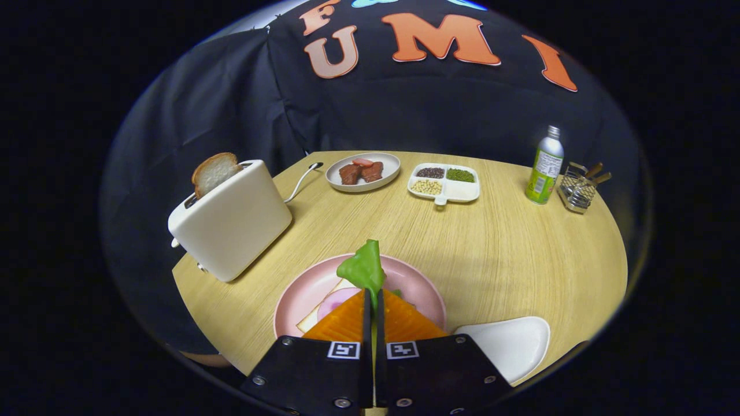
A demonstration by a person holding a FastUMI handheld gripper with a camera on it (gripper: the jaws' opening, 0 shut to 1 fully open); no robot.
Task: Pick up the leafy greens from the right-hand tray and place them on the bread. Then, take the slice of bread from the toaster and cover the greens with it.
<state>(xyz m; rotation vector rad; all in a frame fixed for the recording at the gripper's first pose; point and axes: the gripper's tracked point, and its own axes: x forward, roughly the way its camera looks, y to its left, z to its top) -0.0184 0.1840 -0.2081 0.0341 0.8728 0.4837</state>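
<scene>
Green leaf (363,268) sticks up from between the two fingers of the gripper (373,296). The jaws are almost shut, with just a thin gap, and both fingers press on the leaf. The leaf hangs over the pink plate (300,297), which sits just ahead of the fingers at 12 o'clock.

On the pink plate lies a slice of bread (315,318) with a round pink slice of meat (338,301) on top. The fingers hide part of them.

At 10 o'clock from the fingers stands a white toaster (234,222). A slice of toast (214,172) pokes up out of its slot. A spoon (302,179) lies just past the toaster.

Far ahead at 12 o'clock is a grey plate (388,173) with brown meat pieces (361,172) and a small red bit on it. Next to it, at 1 o'clock, is a white tray (465,192) with little boxes. One box has dark beans (430,172), one has green beans (461,175), and one has pale yellow beans (426,186). The last box looks bare.

At 2 o'clock stands a green bottle (544,167) with a silver cap. Just beside it is a wire basket (578,190) holding some tools with wooden handles.

Close to the fingers at 3 o'clock is a white tray (514,344) with nothing on it. All of it sits on a light wood table (509,254).
</scene>
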